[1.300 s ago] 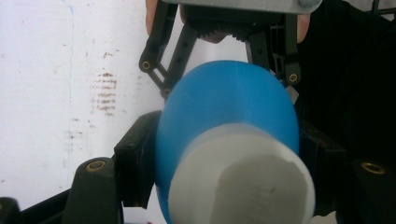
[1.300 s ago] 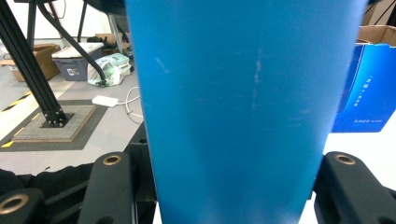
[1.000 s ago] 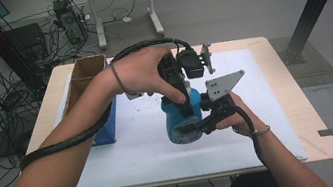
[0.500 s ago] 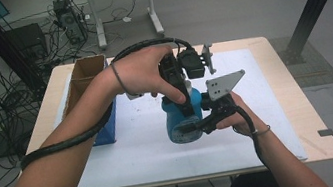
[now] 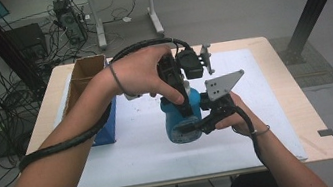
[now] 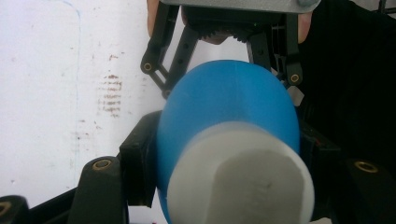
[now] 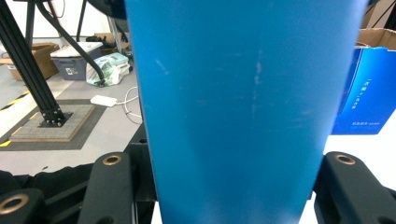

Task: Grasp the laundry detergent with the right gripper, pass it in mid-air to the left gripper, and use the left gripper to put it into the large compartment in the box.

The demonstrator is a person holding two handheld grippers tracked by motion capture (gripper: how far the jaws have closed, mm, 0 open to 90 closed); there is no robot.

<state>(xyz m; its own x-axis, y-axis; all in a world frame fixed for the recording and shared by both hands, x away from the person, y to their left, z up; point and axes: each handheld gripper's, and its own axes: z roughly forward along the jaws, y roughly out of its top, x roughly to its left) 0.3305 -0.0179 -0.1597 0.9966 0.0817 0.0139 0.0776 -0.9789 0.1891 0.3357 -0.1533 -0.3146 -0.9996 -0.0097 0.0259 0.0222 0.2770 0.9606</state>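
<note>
Blue bottle (image 5: 180, 121) is held over the middle of the white-covered tabletop (image 5: 128, 155), between the two hands, lifted or resting I cannot tell. Long axis runs roughly up and down but tilted: in the high view the wide round base (image 5: 182, 132) faces toward the person and the camera, and the top end leans away under the left hand.

Looks: smooth matte blue plastic body, faint scuffs and pale scratches down its side in the right gripper view (image 7: 233, 107). In the left gripper view the body (image 6: 224, 102) swells into a rounded shoulder and ends in a white, blunt-sided cap (image 6: 238, 182) pointing at the camera.

Left hand-held gripper (image 5: 177, 89) comes from above, jaws clamped tight on the bottle's upper part near the cap. Right hand-held gripper (image 5: 200, 124) comes in from the right, jaws closed on the lower body.

Blue carton (image 5: 108, 123) and open cardboard box (image 5: 83, 74) sit at the tabletop's left edge, well apart from the bottle.
</note>
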